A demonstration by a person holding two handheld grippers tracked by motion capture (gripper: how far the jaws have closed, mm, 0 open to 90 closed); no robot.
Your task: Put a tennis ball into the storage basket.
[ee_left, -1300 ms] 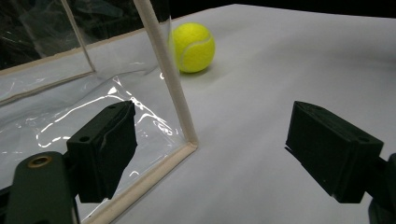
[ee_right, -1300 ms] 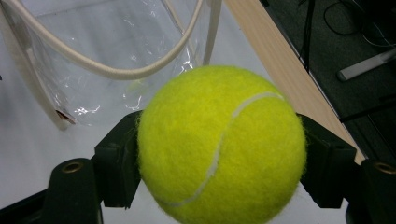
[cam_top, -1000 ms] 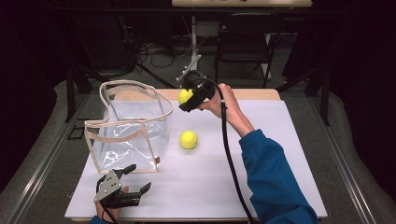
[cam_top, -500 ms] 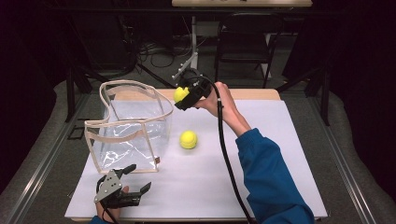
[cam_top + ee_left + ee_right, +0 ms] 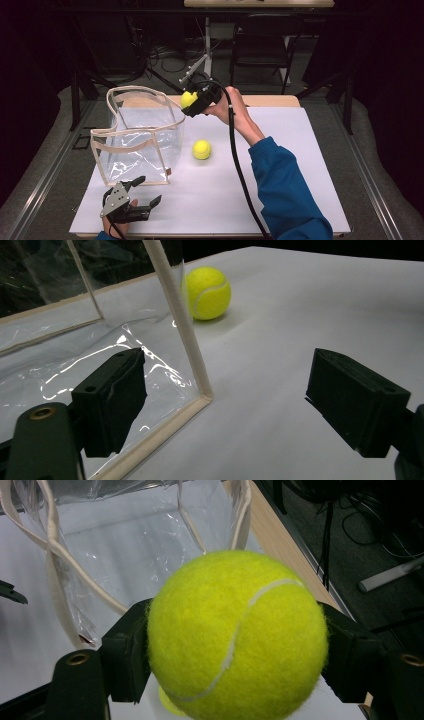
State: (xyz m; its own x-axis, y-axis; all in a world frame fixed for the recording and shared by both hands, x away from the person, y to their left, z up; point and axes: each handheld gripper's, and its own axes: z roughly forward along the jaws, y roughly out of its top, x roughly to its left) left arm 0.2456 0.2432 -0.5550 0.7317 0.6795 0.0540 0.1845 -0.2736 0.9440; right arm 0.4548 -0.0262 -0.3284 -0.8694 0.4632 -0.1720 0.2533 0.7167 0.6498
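Observation:
My right gripper (image 5: 192, 102) is shut on a yellow tennis ball (image 5: 188, 99) (image 5: 237, 637), held in the air at the right rim of a clear plastic bag (image 5: 137, 135) with beige trim. In the right gripper view the bag's open mouth (image 5: 150, 535) lies just beyond the ball. A second tennis ball (image 5: 202, 149) (image 5: 207, 292) rests on the white table right of the bag. My left gripper (image 5: 142, 197) (image 5: 225, 405) sits low at the table's front left, open, with the bag's near corner (image 5: 197, 397) between its jaws' lines but apart from them.
The white tabletop (image 5: 300, 165) has a wooden strip (image 5: 270, 101) along its far edge. A chair (image 5: 260, 45) and cables stand on the dark floor behind. A cable trails from the right gripper along a blue sleeve (image 5: 285, 190).
The right gripper has carried its ball leftward, closer to the bag's rim. The left gripper and the loose ball have stayed put.

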